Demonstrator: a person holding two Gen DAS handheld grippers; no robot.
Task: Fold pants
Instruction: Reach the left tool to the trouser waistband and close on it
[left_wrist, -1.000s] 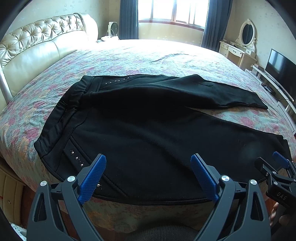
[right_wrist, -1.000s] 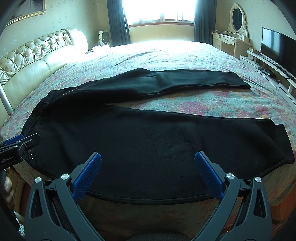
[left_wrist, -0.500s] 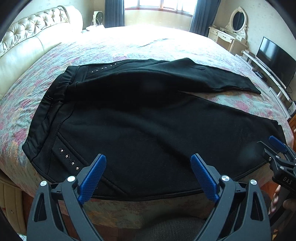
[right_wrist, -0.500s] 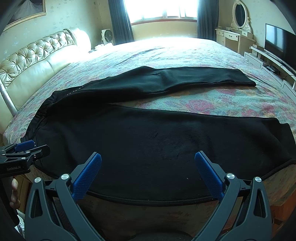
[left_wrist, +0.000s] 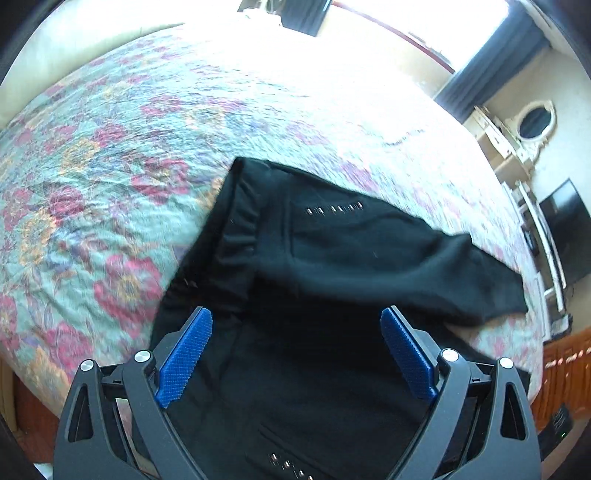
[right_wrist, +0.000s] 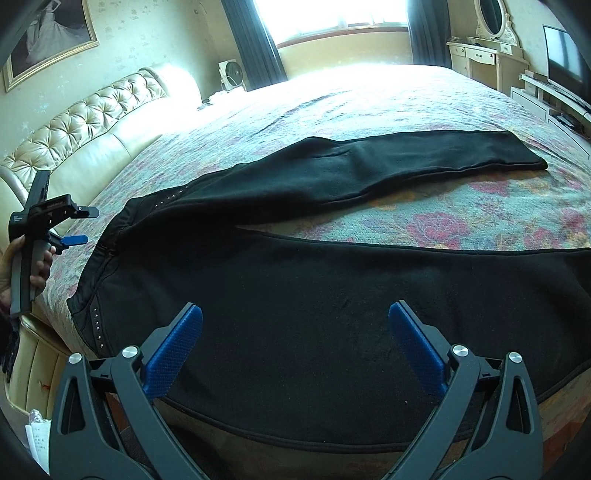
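Black pants (right_wrist: 314, 295) lie spread flat on the floral bedspread (right_wrist: 480, 214), waistband to the left, both legs running right with a gap between them. My left gripper (left_wrist: 295, 345) is open and empty, hovering above the waistband (left_wrist: 236, 229) end of the pants (left_wrist: 332, 295); small studs show on the hip. It also shows in the right wrist view (right_wrist: 79, 227), held at the left bed edge. My right gripper (right_wrist: 295, 341) is open and empty above the near leg, close to the bed's front edge.
A tufted cream headboard (right_wrist: 85, 122) stands at the left. A dresser with an oval mirror (right_wrist: 487, 55) and a TV (right_wrist: 561, 62) stand at the right. A fan (right_wrist: 231, 74) and a curtained window are beyond the bed.
My left gripper has swung left and up over the waistband end, and its view has tilted. My right gripper has stayed over the near leg.
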